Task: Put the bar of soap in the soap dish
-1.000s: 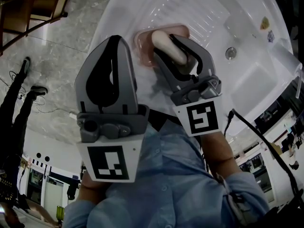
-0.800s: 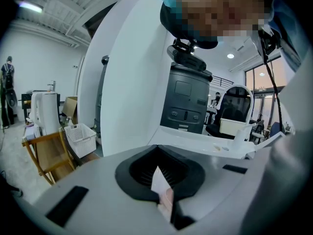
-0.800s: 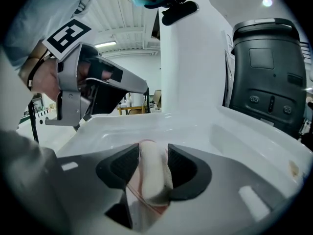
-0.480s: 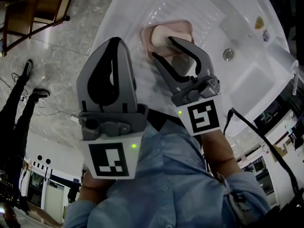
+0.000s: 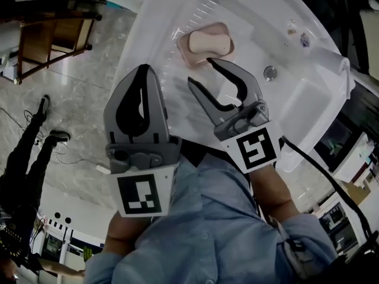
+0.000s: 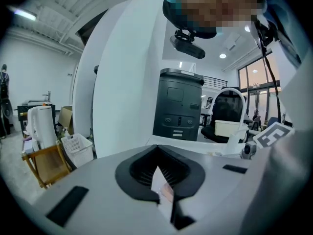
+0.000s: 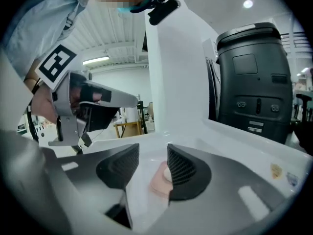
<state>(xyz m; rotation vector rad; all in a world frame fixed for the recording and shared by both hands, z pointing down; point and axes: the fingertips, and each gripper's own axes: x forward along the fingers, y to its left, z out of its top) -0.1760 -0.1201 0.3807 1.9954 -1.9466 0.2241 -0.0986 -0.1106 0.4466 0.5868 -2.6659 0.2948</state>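
**Item 1. Bar of soap (image 5: 207,40).** Pale and oblong, lying flat inside the soap dish (image 5: 183,49).
- The dish is a pink tray with a raised rim.
- It stands on the ribbed ledge of the white sink unit (image 5: 237,7).
- It is at about 10 o'clock from the round drain fitting (image 5: 270,72).

**Item 2. Right gripper (image 5: 199,71).** Hand-held, carrying a marker cube (image 5: 256,149).
- The jaws stand wide apart and have just been opening. Nothing lies between the pads.
- In the head view the soap sits at 12 o'clock from the fingertips, near but clear of them.
- The near rim of the dish lies just beyond the tips.
- In the right gripper view, dish and soap show through the gap, farther out than the tips. The soap is partly covered by the right-hand pad.

**Item 3. Left gripper (image 5: 144,70).** Hand-held, carrying a marker cube (image 5: 139,195).
- The jaws are together with the tips meeting, and they hold nothing. Only the teardrop hollow behind the tips stays clear.
- In the head view the soap lies at 1 o'clock from this tip, apart from it.
- In the left gripper view a small sliver of pink shows through the hollow. What it belongs to cannot be told.

**Item 4. Surroundings.**
- Grey marbled floor (image 5: 89,87) lies at 9 o'clock from the sink unit.
- A wooden frame (image 5: 53,37) stands at 10 o'clock in the head view.
- The holder's light-blue shirt (image 5: 207,235) is at 6 o'clock.
- A second person's dark-clad legs (image 5: 26,141) are at the 9 o'clock edge.
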